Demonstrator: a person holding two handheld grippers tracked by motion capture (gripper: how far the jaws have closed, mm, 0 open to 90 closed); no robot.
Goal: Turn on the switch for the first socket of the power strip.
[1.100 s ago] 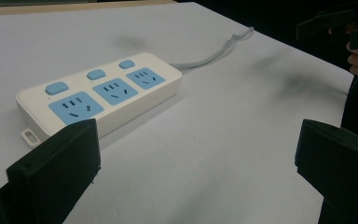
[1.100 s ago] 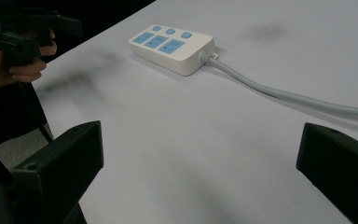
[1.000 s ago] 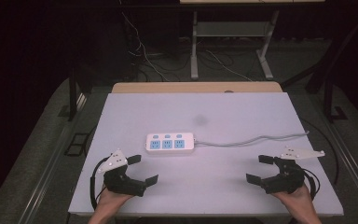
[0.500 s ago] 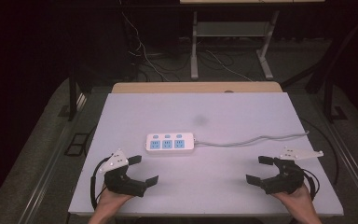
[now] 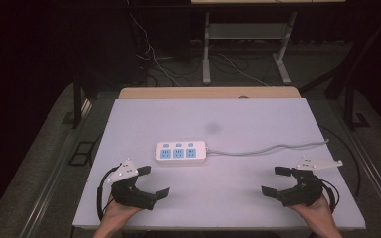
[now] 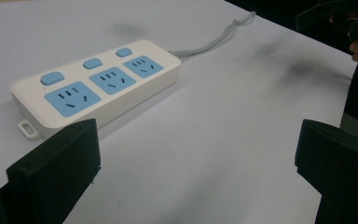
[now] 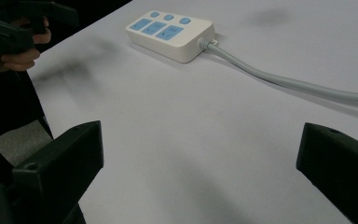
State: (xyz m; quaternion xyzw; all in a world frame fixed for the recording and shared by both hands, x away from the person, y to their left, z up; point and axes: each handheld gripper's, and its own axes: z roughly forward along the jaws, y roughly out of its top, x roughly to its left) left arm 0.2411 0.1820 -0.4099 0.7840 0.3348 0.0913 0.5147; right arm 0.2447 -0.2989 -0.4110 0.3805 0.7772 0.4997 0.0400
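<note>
**K:** White power strip (image 5: pixel 181 151) is lying flat near the tabletop (image 5: pixel 238 119) centre, three blue sockets facing up. Grey cable (image 5: pixel 273 148) is running off toward 3 o'clock.

**M:** Grippers?

**K:** Left gripper (image 5: pixel 153 181) is sitting at 7 o'clock from the strip, jaws gaping wide, gripping nothing. Right gripper (image 5: pixel 275 180) is sitting at 4 o'clock, jaws equally wide, also gripping nothing. Both are resting near the front edge, well apart from the strip.

**M:** Contact with anything?

**K:** Neither is touching strip or cable. In the left gripper view the strip is lying just beyond the left jaw.
</note>
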